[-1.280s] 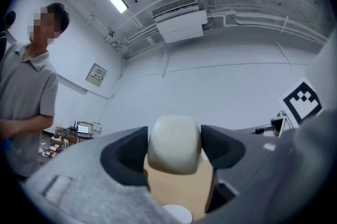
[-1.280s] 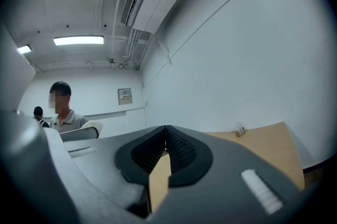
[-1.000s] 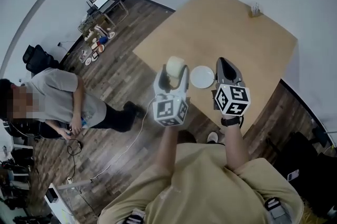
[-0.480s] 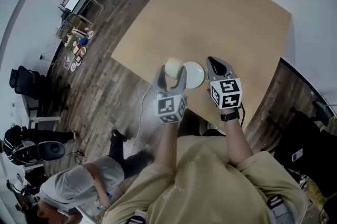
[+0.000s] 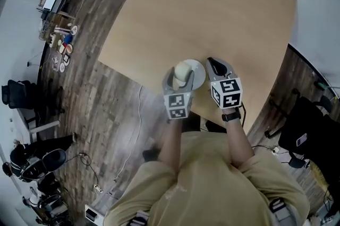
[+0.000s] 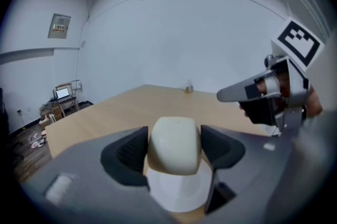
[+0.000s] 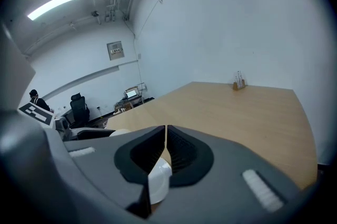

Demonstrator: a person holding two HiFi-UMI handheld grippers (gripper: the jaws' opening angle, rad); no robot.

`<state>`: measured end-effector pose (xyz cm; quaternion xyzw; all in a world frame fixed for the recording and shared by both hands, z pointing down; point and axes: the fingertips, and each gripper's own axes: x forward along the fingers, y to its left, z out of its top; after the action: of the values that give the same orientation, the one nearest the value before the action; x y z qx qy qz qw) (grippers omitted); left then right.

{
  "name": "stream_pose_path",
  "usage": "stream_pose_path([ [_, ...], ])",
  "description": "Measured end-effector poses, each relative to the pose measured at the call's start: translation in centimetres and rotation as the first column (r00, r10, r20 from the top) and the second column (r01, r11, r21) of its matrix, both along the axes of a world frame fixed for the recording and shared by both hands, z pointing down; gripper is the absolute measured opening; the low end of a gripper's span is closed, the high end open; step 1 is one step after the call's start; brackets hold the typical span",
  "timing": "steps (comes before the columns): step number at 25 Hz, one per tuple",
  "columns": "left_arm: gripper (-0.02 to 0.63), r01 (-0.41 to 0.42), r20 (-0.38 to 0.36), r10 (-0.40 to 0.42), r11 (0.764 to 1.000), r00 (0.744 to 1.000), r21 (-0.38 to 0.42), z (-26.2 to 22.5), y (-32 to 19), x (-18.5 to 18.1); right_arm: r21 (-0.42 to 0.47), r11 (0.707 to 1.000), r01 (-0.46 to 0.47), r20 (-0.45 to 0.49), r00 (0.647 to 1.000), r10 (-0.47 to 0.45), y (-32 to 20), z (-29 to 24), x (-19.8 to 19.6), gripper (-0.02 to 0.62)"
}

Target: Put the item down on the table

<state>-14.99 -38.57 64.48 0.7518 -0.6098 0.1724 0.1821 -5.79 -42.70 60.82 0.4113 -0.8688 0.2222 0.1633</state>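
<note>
Head view: the left gripper clamps a cream rounded item between its jaws, over the white plate near the table edge. The right gripper sits just beside, with the plate between the two. Task judged not done: the item needs lowering and release.

Left gripper view: jaws press both sides of the item, plate showing under them. Contact with the plate cannot be told, as the underside is hidden.

Right gripper view: jaws together, nothing between, a plate sliver below them. What the item is, unclear.
</note>
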Motion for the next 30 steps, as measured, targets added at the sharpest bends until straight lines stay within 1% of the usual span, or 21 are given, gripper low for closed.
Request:
stream_pose_path([
  [6,0.312,-0.056,0.018,0.057,0.994,0.998,-0.090,5.0,-1.2,0.5,-0.073,0.997,-0.022,-0.034,0.999,0.019,-1.0,3.8,-0.2,0.017],
  [10,0.313,-0.102,0.023,0.107,0.981,0.994,-0.163,8.1,-1.5,0.7,-0.111,0.993,-0.033,-0.059,0.998,0.026,-1.3,5.7,-0.4,0.017],
  [17,0.312,-0.146,0.048,0.162,0.960,0.986,-0.239,13.0,-1.0,1.5,-0.158,0.986,-0.061,-0.097,0.994,0.046,-1.2,8.6,0.7,0.017],
  [25,0.316,-0.167,0.051,0.187,0.950,0.981,-0.265,14.3,-0.4,2.1,-0.159,0.985,-0.064,-0.104,0.993,0.048,-1.0,8.6,0.9,0.017],
  [30,0.315,-0.154,0.038,0.167,0.959,0.985,-0.238,12.6,-0.5,1.6,-0.130,0.990,-0.055,-0.096,0.994,0.043,-0.9,6.7,0.6,0.017],
])
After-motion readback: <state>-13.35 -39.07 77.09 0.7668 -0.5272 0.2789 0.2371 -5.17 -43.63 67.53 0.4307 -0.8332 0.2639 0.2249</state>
